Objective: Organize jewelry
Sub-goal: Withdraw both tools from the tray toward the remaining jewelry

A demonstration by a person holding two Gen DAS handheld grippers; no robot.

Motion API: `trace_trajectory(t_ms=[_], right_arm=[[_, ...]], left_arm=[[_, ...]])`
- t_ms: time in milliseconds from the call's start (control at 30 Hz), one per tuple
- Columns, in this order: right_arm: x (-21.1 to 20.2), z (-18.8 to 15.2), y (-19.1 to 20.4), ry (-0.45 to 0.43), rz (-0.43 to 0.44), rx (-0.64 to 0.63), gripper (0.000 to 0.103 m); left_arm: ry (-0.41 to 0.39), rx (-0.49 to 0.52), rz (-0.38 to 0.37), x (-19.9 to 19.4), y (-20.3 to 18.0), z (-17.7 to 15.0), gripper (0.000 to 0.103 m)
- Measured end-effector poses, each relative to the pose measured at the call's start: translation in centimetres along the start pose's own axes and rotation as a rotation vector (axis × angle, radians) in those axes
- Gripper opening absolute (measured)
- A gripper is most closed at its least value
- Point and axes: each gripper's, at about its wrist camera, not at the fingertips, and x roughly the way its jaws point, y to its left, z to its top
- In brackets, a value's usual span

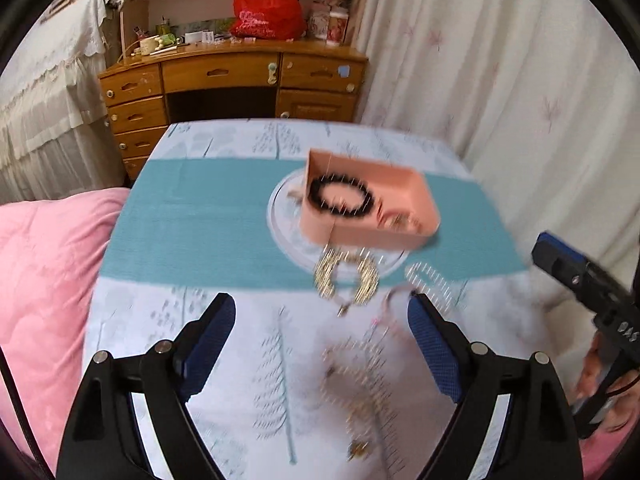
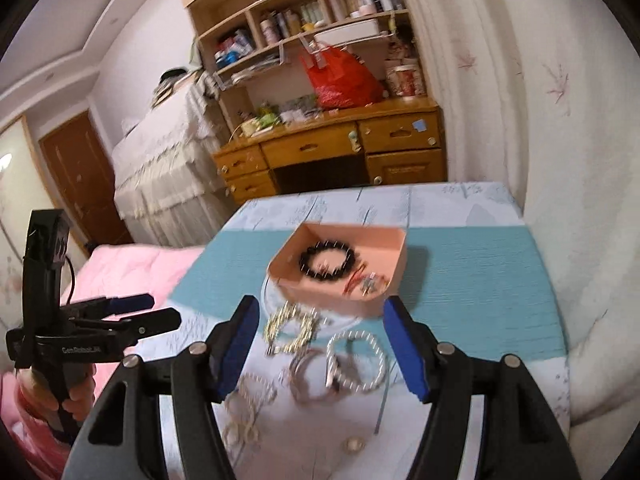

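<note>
A pink open box stands on a white round plate and holds a black bead bracelet plus small red and metal pieces. In front of it a gold bracelet, a white pearl bracelet, a silver bangle and blurred chains lie loose on the tablecloth. My left gripper hovers open above the chains with nothing between its fingers. My right gripper is open over the bracelets and holds nothing.
The table carries a pale tree-print cloth with a teal band. A pink blanket lies to the left, a white curtain to the right. A wooden desk with a red bag stands behind.
</note>
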Motion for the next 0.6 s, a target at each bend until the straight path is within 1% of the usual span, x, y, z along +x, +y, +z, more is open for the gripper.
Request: trace_trajectory(t_ms=[33, 100, 200, 300, 400, 433, 533, 600], right_arm=[[0.1, -0.7, 0.2, 0.009, 0.013, -0.005, 0.065], [0.7, -0.9, 0.9, 0.043, 0.010, -0.030, 0.065], [0.6, -1.5, 1.8, 0.009, -0.005, -0.070, 0.065], [0.6, -2.5, 2.3, 0.011, 0.010, -0.098, 0.065], [0.7, -3.9, 2.1, 0.025, -0.013, -0.110, 0.065], [0.9, -4.4, 1.9, 0.038, -0.024, -0.116, 0.065], [1.2, -6.2, 1.2, 0.083, -0.066, -0.133, 0.065], [1.4, -7.1, 0.8, 0.104, -0.077, -0.138, 0.064]], left_arm=[[0.008, 0.009, 0.006, 0.1, -0.1, -0.8, 0.087], [0.032, 0.026, 0.000, 0.5, -0.4, -2.6, 0.087], [0.060, 0.046, -0.014, 1.2, -0.7, -4.7, 0.087], [0.082, 0.059, -0.036, 1.9, -1.0, -7.1, 0.087], [0.115, 0.055, -0.077, 2.6, -1.1, -9.4, 0.087], [0.123, 0.057, -0.086, 2.9, -1.1, -9.7, 0.086], [0.141, 0.064, -0.104, 3.3, -1.4, -10.8, 0.079], [0.161, 0.072, -0.107, 3.5, -1.6, -11.4, 0.076]])
